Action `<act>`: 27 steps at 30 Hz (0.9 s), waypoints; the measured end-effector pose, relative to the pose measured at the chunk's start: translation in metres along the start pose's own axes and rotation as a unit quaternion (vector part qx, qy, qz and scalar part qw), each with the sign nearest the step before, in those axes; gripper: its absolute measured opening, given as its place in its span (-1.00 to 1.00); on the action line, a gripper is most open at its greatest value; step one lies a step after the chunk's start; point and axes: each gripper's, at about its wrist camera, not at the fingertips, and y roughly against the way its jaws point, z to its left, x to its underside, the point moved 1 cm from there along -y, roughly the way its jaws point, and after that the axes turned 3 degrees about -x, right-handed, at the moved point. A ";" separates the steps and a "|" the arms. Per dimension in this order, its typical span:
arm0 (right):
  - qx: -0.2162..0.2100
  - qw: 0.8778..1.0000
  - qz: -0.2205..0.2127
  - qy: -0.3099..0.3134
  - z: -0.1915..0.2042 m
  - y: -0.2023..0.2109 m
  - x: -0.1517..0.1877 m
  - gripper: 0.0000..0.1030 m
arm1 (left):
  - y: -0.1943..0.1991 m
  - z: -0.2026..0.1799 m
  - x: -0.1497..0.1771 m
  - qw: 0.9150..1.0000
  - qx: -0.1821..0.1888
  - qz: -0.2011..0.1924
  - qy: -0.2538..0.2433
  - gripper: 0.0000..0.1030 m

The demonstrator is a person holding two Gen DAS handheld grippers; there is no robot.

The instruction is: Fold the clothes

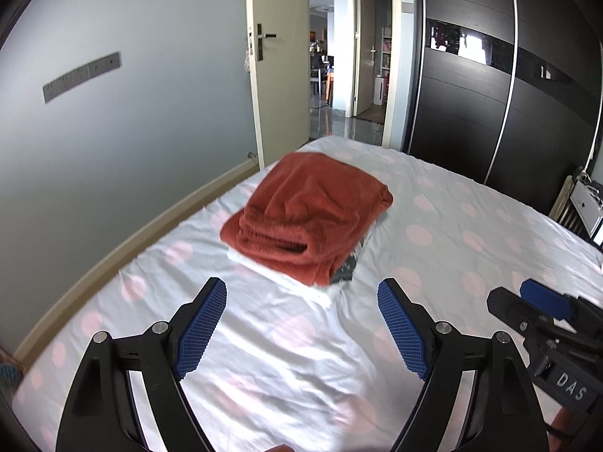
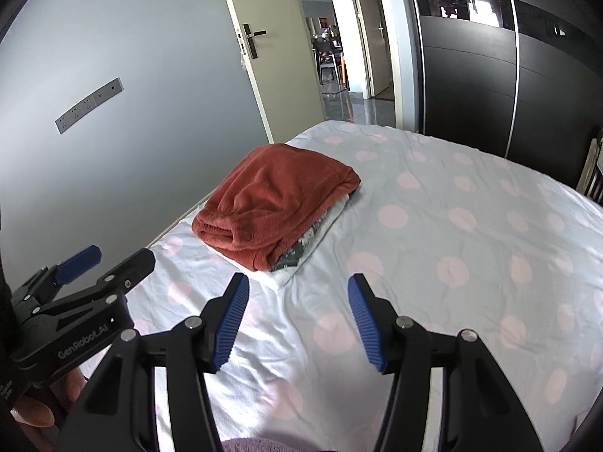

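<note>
- Left wrist view: your left gripper (image 1: 301, 324) hangs over the bed (image 1: 452, 233) with its jaws spread wide and nothing between them, only the white sheet with pink dots.
- Ahead of the jaws lies a rust-red fleece garment (image 1: 309, 211), folded into a thick rectangle, near the bed's left edge, the one that runs along the grey wall (image 1: 132, 113).
- The red garment sits on top of a small stack: a white folded piece (image 1: 301, 282) shows under its near edge, and a dark patterned piece (image 1: 345, 269) peeks out at its near right corner.
- Your right gripper (image 1: 527, 301) shows at the right edge of this view, beside the left one and apart from the stack; from here you cannot tell how its jaws stand.
- Beyond the far end of the bed stand an open door (image 1: 279, 56) and a dark wardrobe (image 1: 490, 94).
- Right wrist view: your right gripper (image 2: 297, 320) is also over bare sheet (image 2: 452, 226), jaws open and empty.
- The stack lies ahead and to the left, with the red garment (image 2: 275, 203) on top, the white piece (image 2: 290, 275) jutting out at the near corner, and the dark patterned piece (image 2: 294, 256) between them.
- Your left gripper (image 2: 109, 263) comes in from the left edge, its near tip close to the stack's near corner but not touching it, and fingers (image 2: 37, 410) show beneath its body.
</note>
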 end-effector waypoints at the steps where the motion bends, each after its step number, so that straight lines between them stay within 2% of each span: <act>1: 0.000 1.000 0.001 0.000 0.000 0.000 0.003 0.04 | 0.001 -0.001 0.003 1.000 -0.005 0.000 0.000 0.63; 4: -0.002 1.000 0.003 -0.001 0.000 -0.001 0.012 0.04 | 0.001 -0.003 0.011 1.000 -0.020 0.003 0.001 0.63; 12: -0.005 1.000 0.002 0.019 0.010 -0.001 0.022 0.04 | 0.003 -0.003 0.021 1.000 -0.021 0.007 0.003 0.63; 27: -0.017 1.000 -0.002 0.020 0.009 0.002 0.025 0.04 | 0.007 -0.012 0.024 1.000 -0.019 0.013 -0.005 0.63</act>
